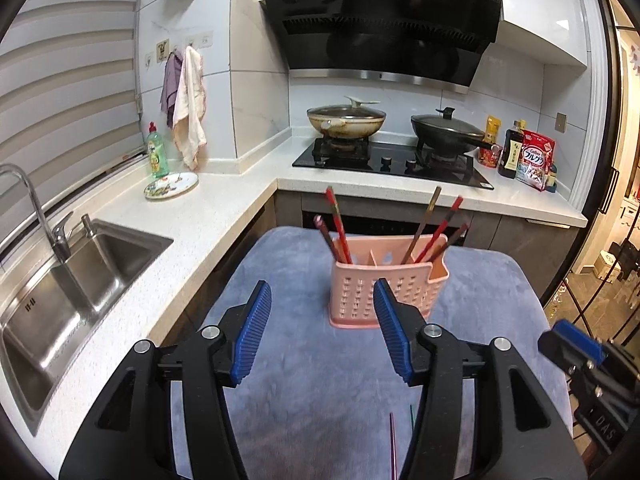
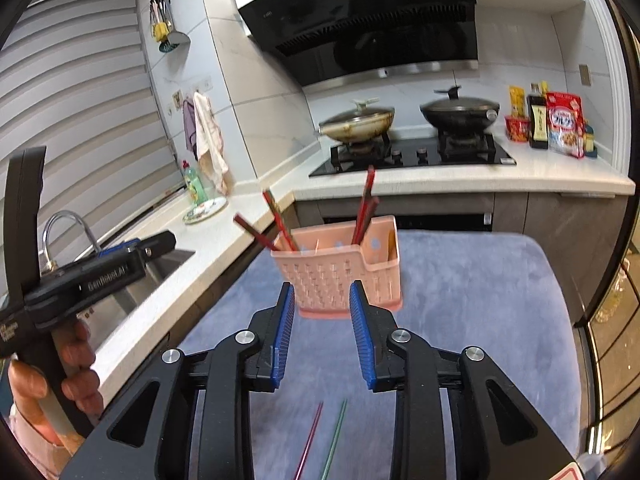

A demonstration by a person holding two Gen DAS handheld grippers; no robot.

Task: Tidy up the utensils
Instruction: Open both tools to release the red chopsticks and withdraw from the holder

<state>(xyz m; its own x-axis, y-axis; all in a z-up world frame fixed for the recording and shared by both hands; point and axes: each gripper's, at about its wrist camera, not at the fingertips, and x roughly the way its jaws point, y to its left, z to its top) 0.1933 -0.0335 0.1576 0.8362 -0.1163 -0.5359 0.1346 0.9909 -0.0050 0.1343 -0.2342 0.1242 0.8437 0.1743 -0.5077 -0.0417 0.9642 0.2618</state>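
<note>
A pink slotted utensil holder (image 1: 384, 292) (image 2: 340, 276) stands on a blue-grey mat (image 1: 320, 380) (image 2: 460, 300), with several red and brown chopsticks (image 1: 340, 228) (image 2: 364, 208) upright in its compartments. Two thin sticks, one pink (image 2: 308, 440) (image 1: 393, 448) and one green (image 2: 335, 436), lie flat on the mat near me. My left gripper (image 1: 322, 292) hovers open short of the holder, nothing between its blue pads. My right gripper (image 2: 322, 292) is likewise open and empty above the loose sticks. The left gripper also shows at the left of the right wrist view, held by a hand (image 2: 52, 380).
A steel sink (image 1: 72, 280) with a tap lies left in the white counter (image 1: 192, 220). A plate (image 1: 171, 185) and a soap bottle (image 1: 157, 152) sit by the wall. Two lidded pans (image 1: 346, 118) (image 1: 448, 128) stand on the hob, food packets (image 1: 534, 160) to its right.
</note>
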